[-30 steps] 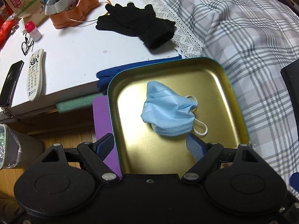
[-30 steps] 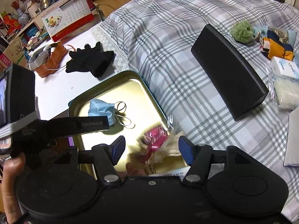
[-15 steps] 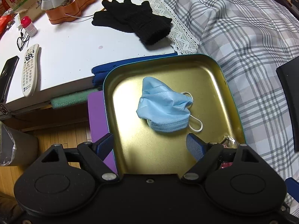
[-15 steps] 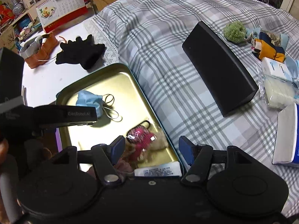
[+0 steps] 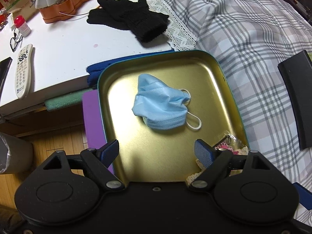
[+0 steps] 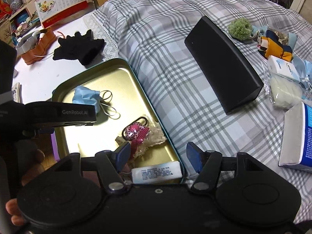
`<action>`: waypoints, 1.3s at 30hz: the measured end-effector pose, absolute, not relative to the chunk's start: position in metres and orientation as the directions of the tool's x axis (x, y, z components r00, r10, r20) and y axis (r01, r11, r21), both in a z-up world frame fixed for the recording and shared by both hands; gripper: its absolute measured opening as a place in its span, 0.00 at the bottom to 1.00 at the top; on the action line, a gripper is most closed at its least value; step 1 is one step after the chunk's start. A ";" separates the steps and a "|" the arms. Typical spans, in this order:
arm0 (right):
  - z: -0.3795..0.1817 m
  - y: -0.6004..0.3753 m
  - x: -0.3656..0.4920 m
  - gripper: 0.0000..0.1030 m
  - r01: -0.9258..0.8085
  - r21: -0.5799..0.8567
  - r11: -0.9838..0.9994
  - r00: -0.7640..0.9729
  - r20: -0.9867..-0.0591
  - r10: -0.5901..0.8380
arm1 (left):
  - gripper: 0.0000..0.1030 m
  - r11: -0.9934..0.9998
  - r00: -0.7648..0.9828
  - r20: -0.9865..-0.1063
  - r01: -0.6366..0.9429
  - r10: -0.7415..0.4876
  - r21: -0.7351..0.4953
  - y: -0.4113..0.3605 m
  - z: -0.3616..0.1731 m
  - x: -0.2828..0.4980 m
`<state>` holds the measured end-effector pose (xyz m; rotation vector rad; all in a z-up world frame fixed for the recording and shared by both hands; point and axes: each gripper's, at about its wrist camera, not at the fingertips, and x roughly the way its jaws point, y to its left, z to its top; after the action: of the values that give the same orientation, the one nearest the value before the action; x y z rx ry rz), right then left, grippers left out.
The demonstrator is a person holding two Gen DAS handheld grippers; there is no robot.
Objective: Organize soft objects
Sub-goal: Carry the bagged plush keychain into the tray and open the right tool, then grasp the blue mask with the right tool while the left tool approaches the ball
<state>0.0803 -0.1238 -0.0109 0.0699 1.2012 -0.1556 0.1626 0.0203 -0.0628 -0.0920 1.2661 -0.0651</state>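
Note:
A gold tin tray [image 5: 230, 101] [image 6: 124, 78] lies at the edge of the plaid bed. In it lie a blue face mask [image 5: 159, 105] [image 6: 85, 97] and a pink lace-trimmed pouch [image 6: 139, 136] [image 5: 226, 146] in its near right corner. A white packet [image 6: 156, 172] lies at the tray's near edge. My left gripper [image 5: 157, 152] is open and empty over the tray's near part. My right gripper [image 6: 157, 155] is open and empty just above the tray's near right corner. Black gloves [image 5: 128, 17] [image 6: 78, 47] lie on the white table.
A black case [image 6: 222, 62] lies on the bed. Beyond it are a green pompom [image 6: 239, 28], a patterned cloth [image 6: 275, 45], a small white box [image 6: 281, 68], a bagged white wad [image 6: 284, 93] and a tissue pack [image 6: 300, 136]. An orange tin [image 5: 64, 7] and remote [image 5: 23, 70] are on the table.
The pink pouch left my right gripper and came to rest in the tray's near right corner. My right gripper pulled back and rose. My left gripper shifted slightly.

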 end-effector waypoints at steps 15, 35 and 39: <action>-0.020 -0.133 0.073 0.60 0.178 -0.031 0.984 0.325 -0.942 -0.088 | 0.79 0.995 0.308 -0.946 0.028 -0.102 -0.099 0.016 -0.061 0.159; 0.061 -0.223 0.009 0.61 0.326 0.071 0.943 0.485 -0.868 -0.102 | 0.78 0.977 0.283 -0.954 0.212 -0.099 -0.039 -0.049 -0.043 0.103; 0.077 -0.270 -0.011 0.61 0.410 0.071 0.909 0.512 -0.843 -0.165 | 0.79 0.954 0.288 -0.948 0.295 -0.135 -0.047 -0.076 -0.018 0.091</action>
<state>-0.0114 -0.2696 0.0772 0.2764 0.9754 -0.3508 0.0909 -0.0761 -0.0176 0.1472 1.2473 -0.2883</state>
